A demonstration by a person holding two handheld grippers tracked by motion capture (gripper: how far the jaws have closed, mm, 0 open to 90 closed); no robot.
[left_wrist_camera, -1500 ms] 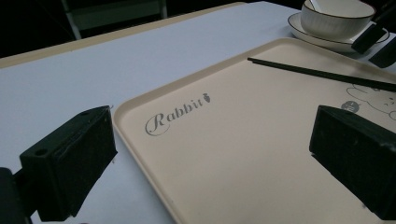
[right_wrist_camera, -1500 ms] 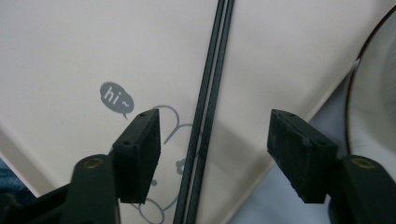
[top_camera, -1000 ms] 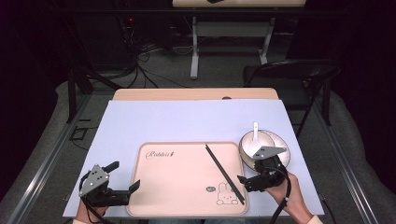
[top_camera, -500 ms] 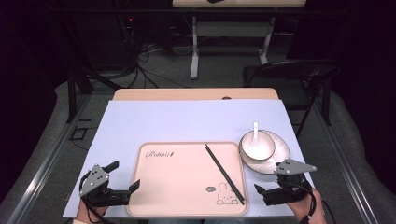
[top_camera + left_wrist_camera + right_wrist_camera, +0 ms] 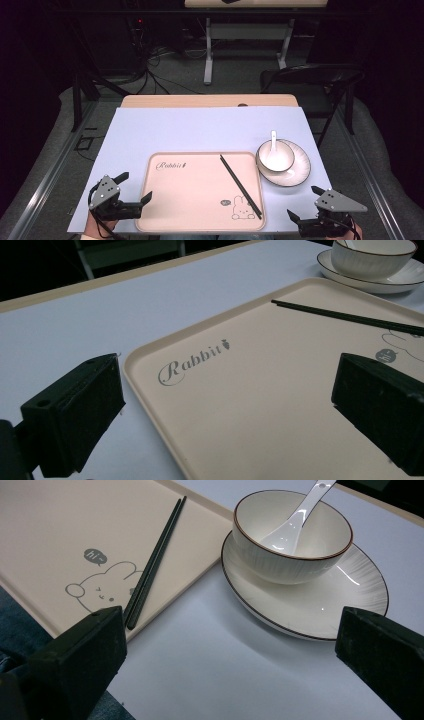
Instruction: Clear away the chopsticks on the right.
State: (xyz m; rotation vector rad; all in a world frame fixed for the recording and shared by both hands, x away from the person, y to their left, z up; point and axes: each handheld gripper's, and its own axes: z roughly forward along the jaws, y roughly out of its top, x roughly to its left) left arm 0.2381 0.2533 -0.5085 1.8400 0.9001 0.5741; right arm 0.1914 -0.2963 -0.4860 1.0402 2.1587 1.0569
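Two hand-held grippers sit at the near edge of the scene. The left gripper [image 5: 134,190] is at the near left, its grey three-cornered plate on top, its two black jaws pointing right and spread wide apart with nothing between them. The right gripper [image 5: 305,203] is at the near right corner, its jaws pointing left and likewise wide apart, having just been opening, gripping nothing.

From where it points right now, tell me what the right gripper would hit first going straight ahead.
Probably the plate under the bowl. The right gripper has its fingers open over bare tablecloth, and the plate's near rim lies first in line, though the depth is hard to judge.
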